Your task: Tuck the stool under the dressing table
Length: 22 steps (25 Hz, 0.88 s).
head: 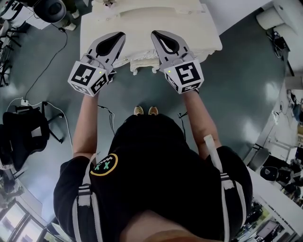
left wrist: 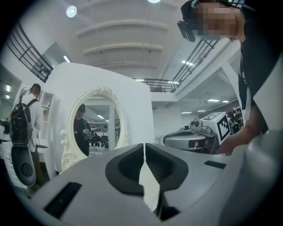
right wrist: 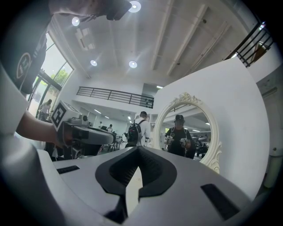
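The cream dressing table (head: 203, 28) stands ahead of me at the top of the head view. A carved cream stool edge (head: 143, 64) sticks out from under its front, between my two grippers. My left gripper (head: 121, 34) and right gripper (head: 154, 33) are held level side by side above the table's front edge. Both are shut with nothing in them. In the left gripper view the shut jaws (left wrist: 144, 146) point at the oval mirror (left wrist: 95, 126), with the right gripper (left wrist: 190, 139) beside them. The right gripper view shows shut jaws (right wrist: 138, 150) and the same mirror (right wrist: 188, 128).
A black office chair (head: 23, 127) stands on the grey floor at my left, with cables (head: 47, 61) running past it. Equipment on a stand (head: 49, 8) sits at the table's far left. Desks (head: 279, 198) line the right. A person with a backpack (right wrist: 135, 130) stands beyond.
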Each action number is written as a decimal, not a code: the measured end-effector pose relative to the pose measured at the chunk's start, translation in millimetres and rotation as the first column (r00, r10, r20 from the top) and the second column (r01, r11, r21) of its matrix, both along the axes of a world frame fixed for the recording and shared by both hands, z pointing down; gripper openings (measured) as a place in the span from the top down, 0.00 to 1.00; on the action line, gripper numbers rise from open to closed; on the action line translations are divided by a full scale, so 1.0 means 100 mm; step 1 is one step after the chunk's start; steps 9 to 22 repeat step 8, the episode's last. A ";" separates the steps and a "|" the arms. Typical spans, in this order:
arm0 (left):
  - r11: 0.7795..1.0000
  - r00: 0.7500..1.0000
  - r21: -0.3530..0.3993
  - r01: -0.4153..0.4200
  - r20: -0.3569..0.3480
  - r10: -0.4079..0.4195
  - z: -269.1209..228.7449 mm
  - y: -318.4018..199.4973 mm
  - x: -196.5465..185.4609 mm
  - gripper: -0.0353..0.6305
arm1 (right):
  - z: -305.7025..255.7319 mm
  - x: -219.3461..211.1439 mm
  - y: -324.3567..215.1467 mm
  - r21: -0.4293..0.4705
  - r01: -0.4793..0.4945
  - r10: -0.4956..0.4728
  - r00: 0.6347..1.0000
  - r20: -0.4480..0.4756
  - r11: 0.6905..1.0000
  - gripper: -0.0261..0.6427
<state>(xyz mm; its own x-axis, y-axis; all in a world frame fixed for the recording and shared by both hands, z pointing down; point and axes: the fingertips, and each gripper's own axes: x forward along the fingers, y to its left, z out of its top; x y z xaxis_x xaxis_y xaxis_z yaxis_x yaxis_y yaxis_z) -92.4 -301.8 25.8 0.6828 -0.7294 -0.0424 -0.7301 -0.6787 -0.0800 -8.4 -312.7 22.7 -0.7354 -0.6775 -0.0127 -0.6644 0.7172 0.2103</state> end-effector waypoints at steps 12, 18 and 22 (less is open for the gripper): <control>1.000 1.000 0.004 -0.002 0.000 0.002 -0.02 -0.07 0.05 0.90 | -0.02 0.04 -0.08 0.004 -0.005 0.005 1.000 0.000 1.000 0.93; 1.000 1.000 0.004 -0.002 0.000 0.002 -0.02 -0.07 0.05 0.90 | -0.02 0.04 -0.08 0.004 -0.005 0.005 1.000 0.000 1.000 0.93; 1.000 1.000 0.004 -0.002 0.000 0.002 -0.02 -0.07 0.05 0.90 | -0.02 0.04 -0.08 0.004 -0.005 0.005 1.000 0.000 1.000 0.93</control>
